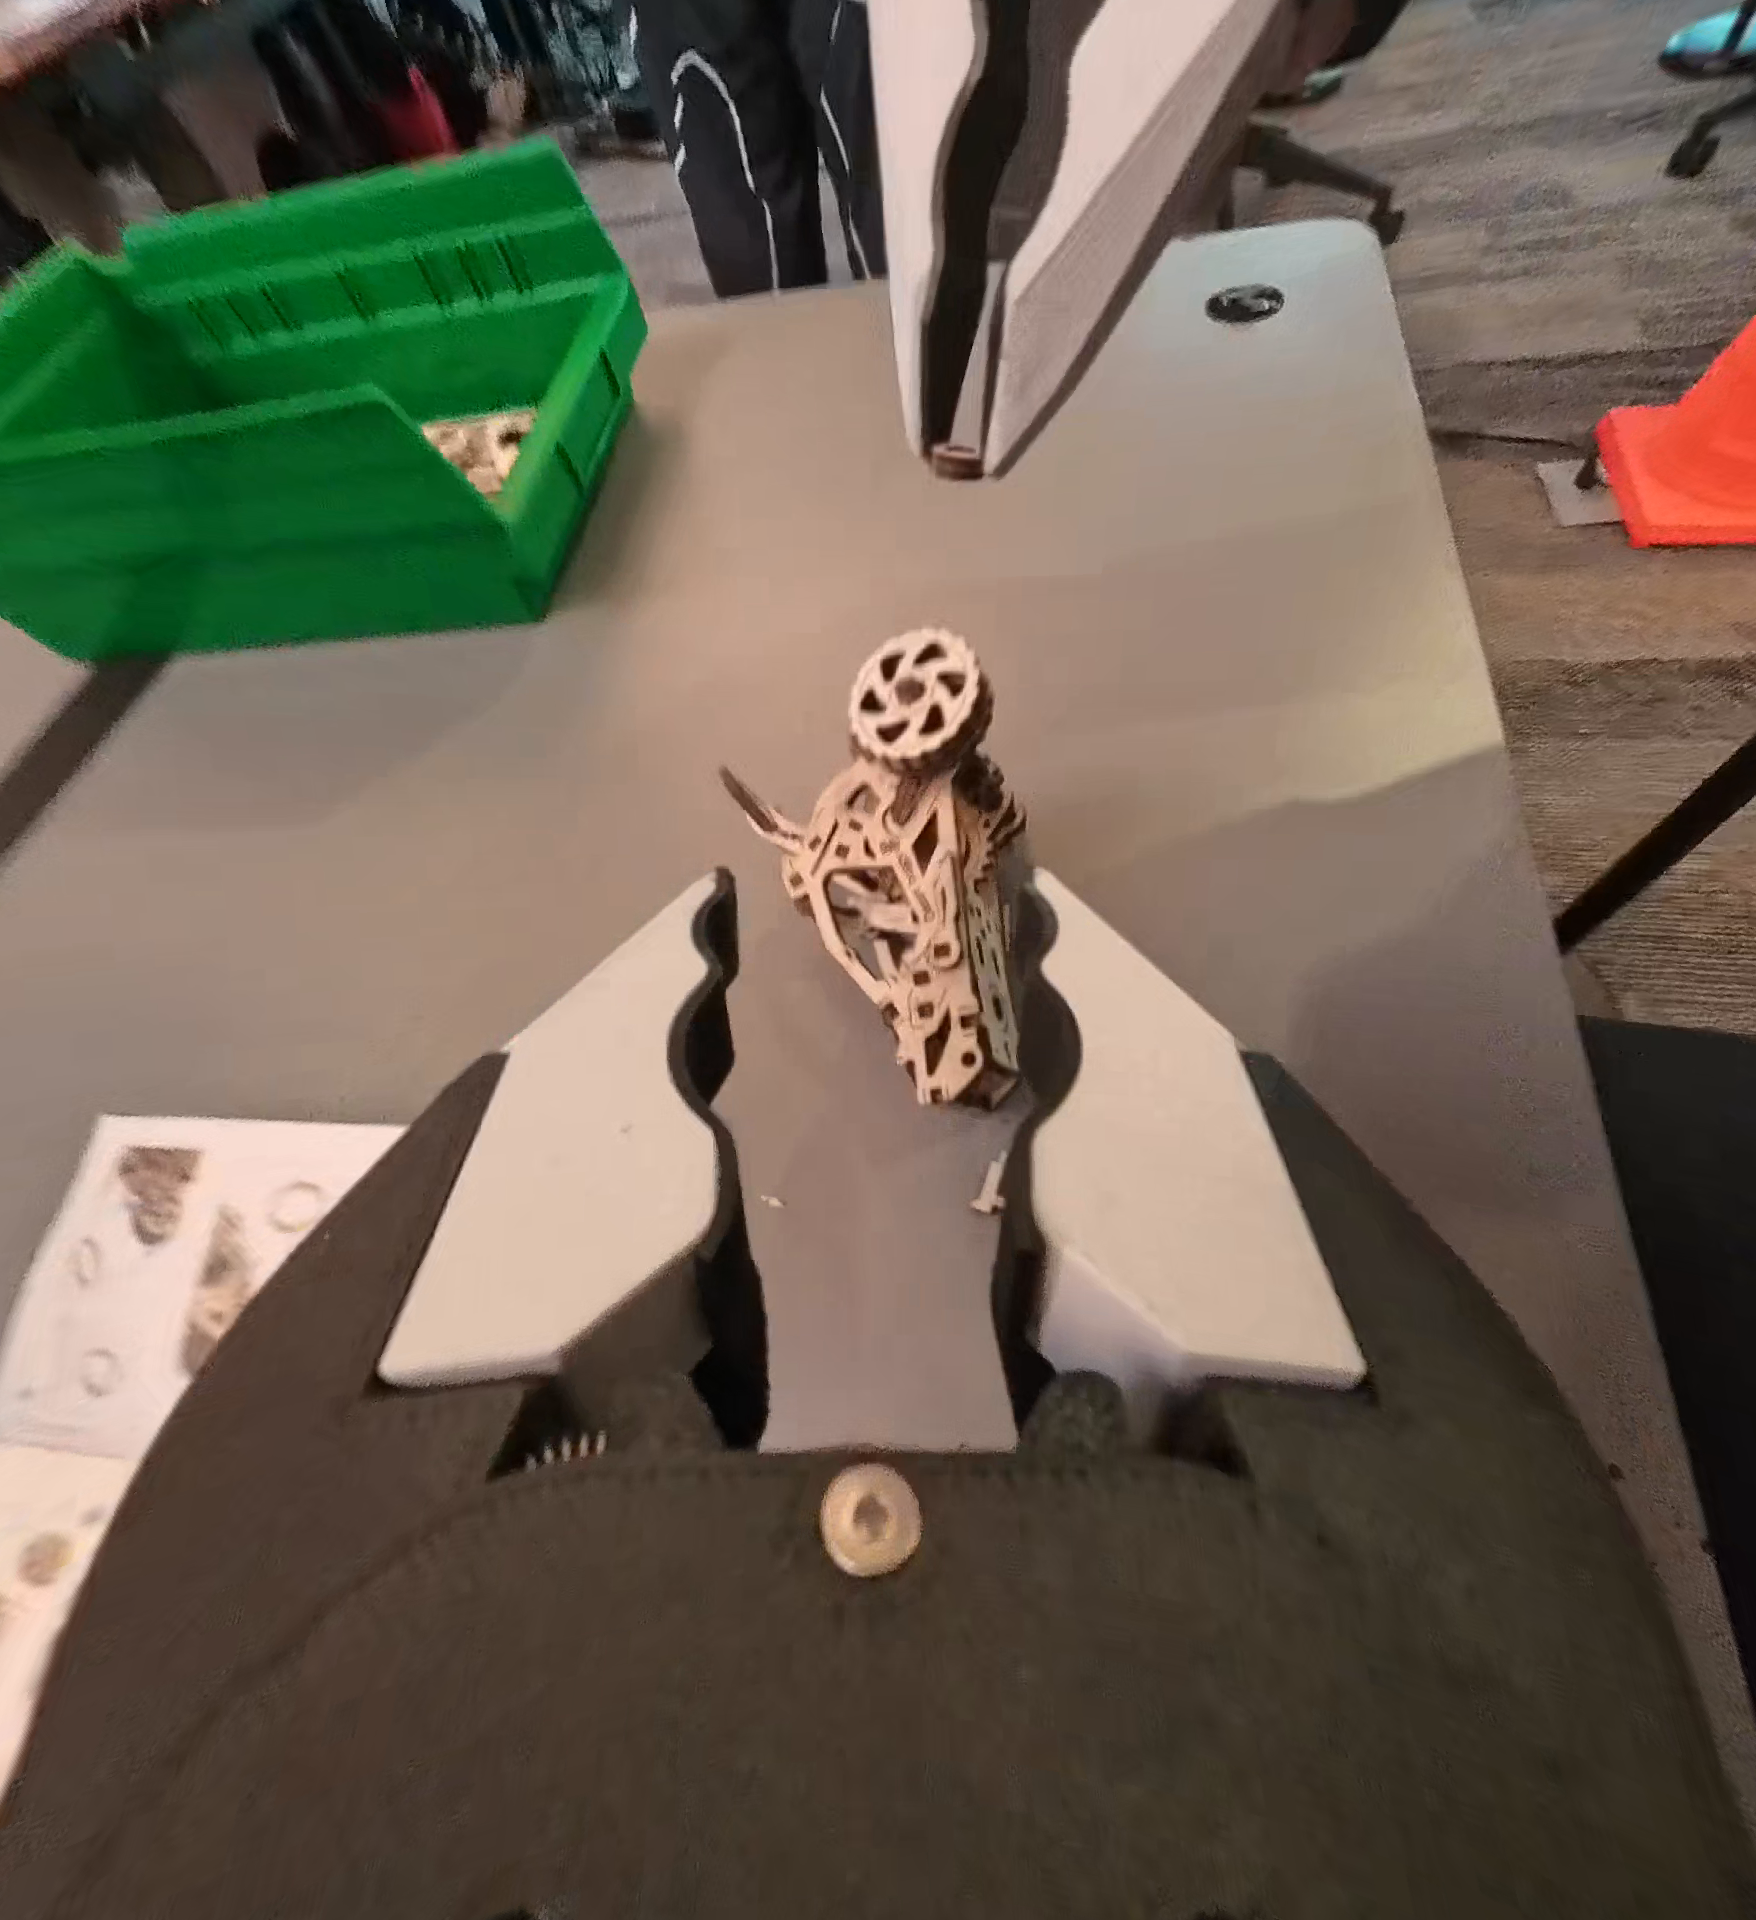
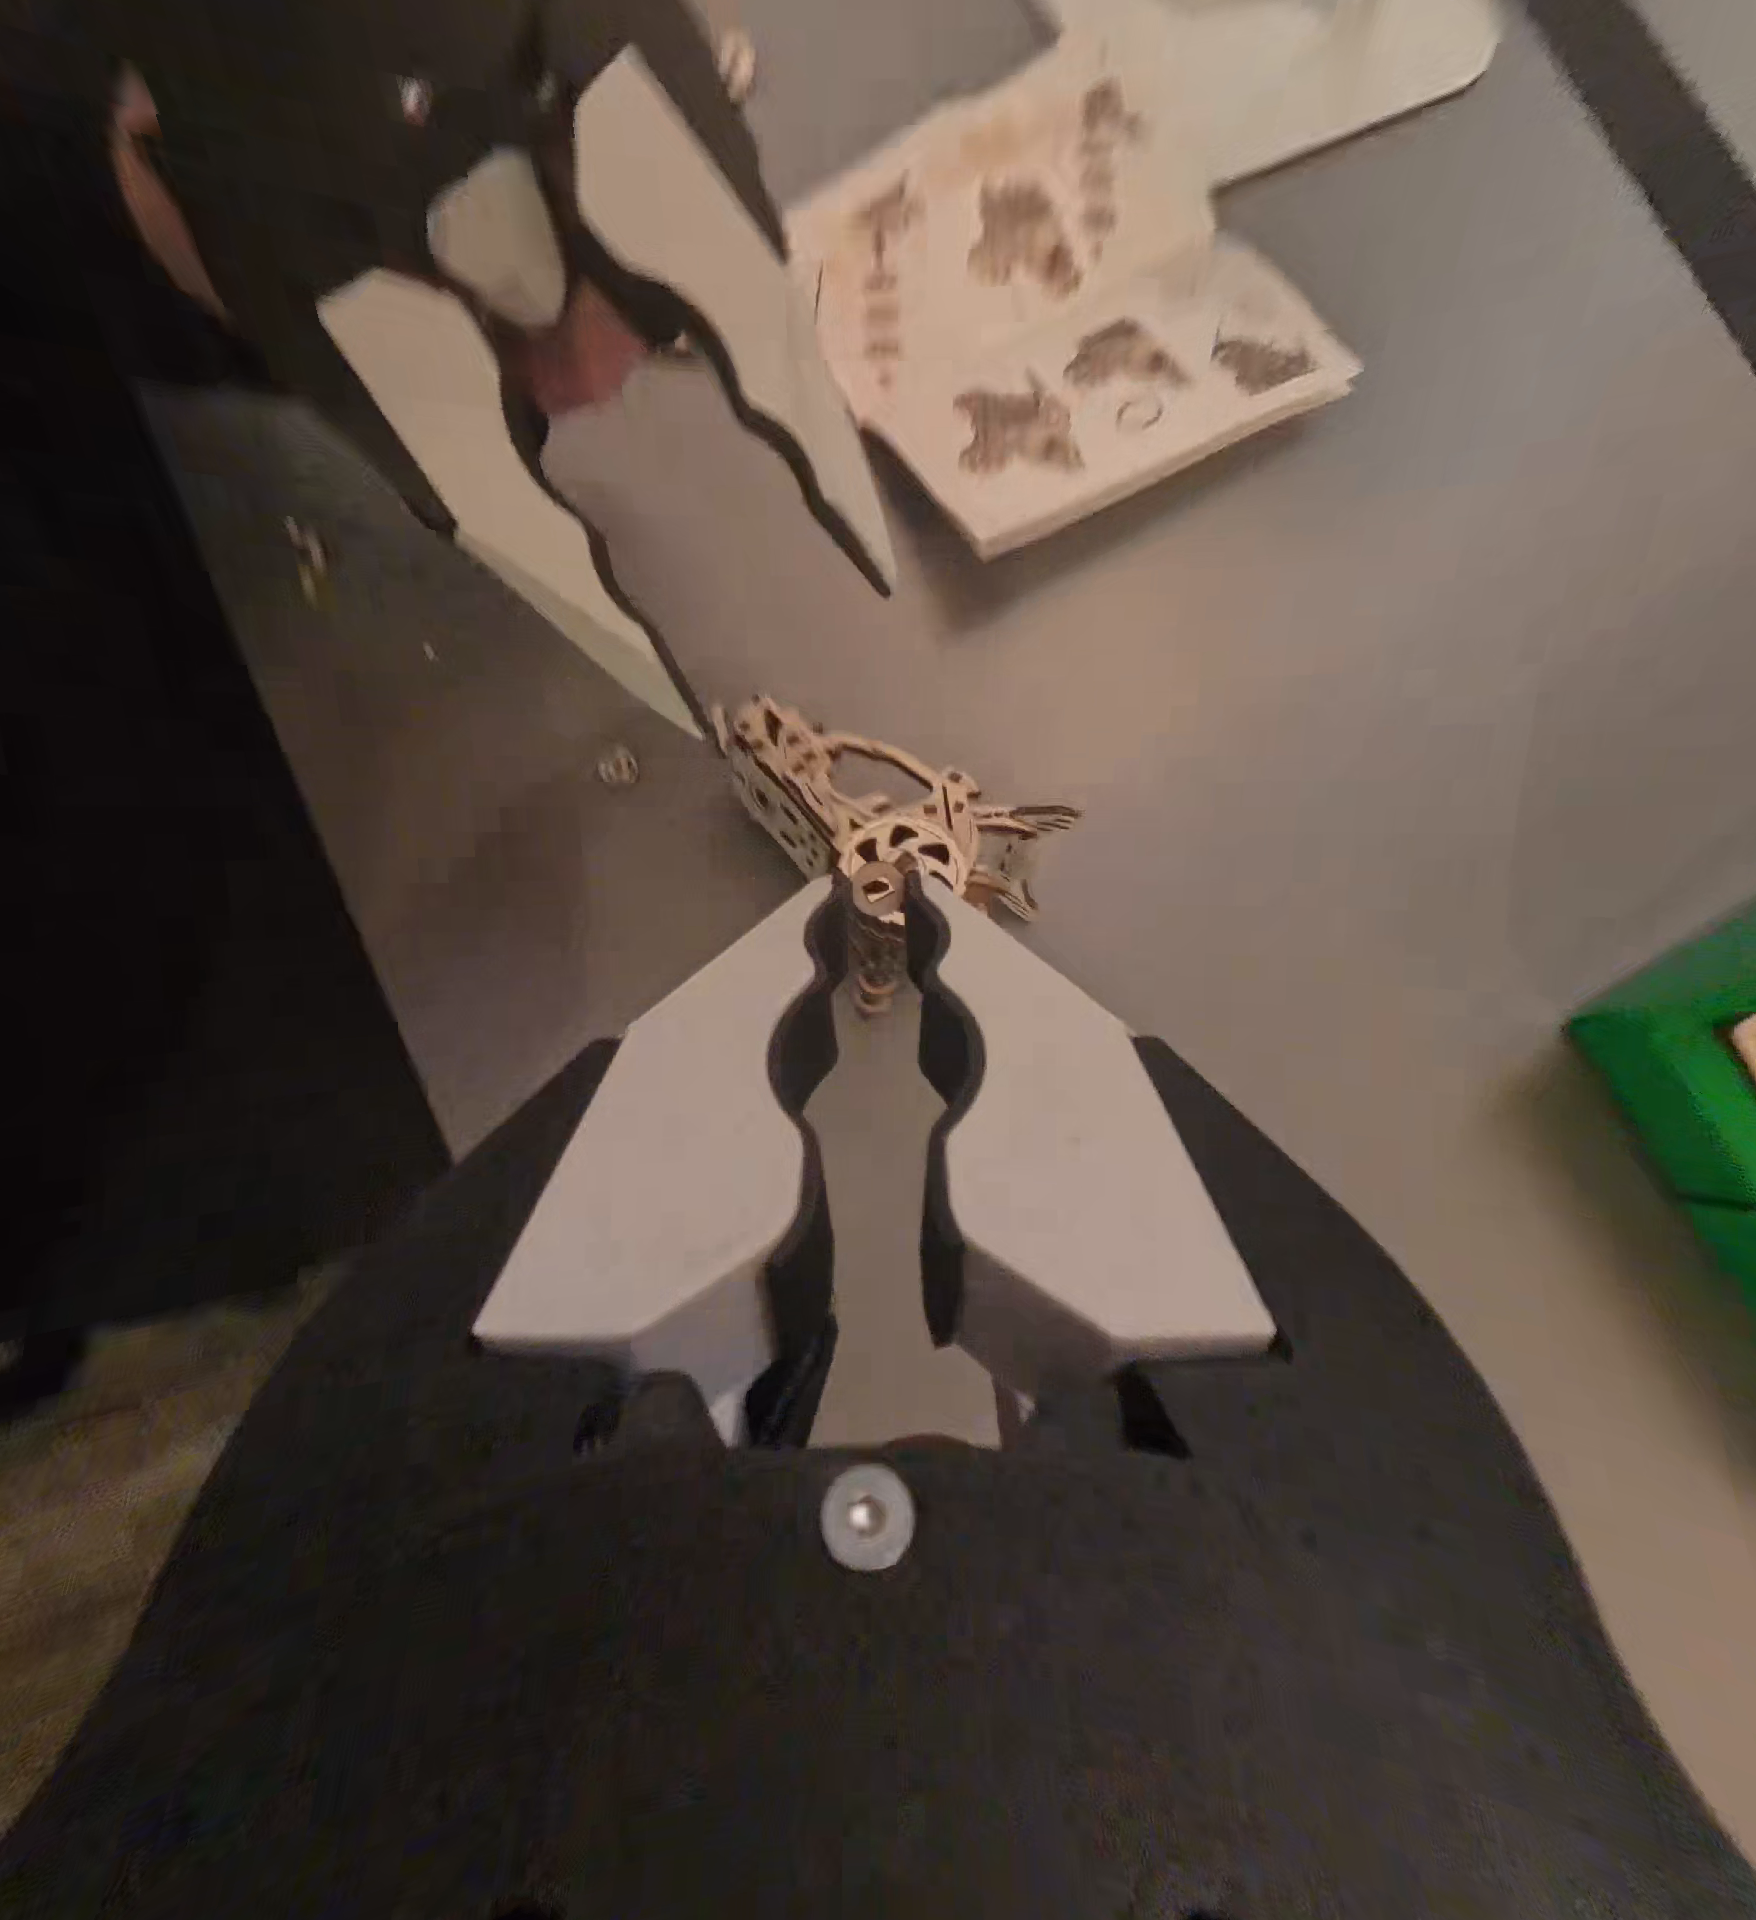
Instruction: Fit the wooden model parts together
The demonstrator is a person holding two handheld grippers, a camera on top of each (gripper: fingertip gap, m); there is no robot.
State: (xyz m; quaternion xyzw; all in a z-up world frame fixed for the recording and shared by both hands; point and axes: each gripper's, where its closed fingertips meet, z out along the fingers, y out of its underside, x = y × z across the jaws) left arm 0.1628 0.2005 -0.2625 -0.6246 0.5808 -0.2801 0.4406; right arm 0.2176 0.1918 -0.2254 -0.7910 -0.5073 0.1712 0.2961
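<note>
Left wrist view only: orange cone [image 1: 1747, 416] at 2 o'clock, chair legs and a person's dark trousers [image 1: 760, 135] at 12. Right wrist view only: green bin [image 2: 1705, 1122] seen from above with a cut wooden sheet inside, cut off at 3 o'clock.

Booklet [image 2: 1071, 343] pages blurred, pictures unreadable.

Wooden model [image 1: 910, 914] stands on the grey surface [image 1: 334, 883], gear wheel on top. Left tongs [image 1: 884, 904] gape wide around its base, the model leaning against the right-side finger. Right tongs [image 2: 879, 894] are narrow, pinching a small wooden round part [image 2: 876, 889] at the tips, just beside the model's wheel.
</note>
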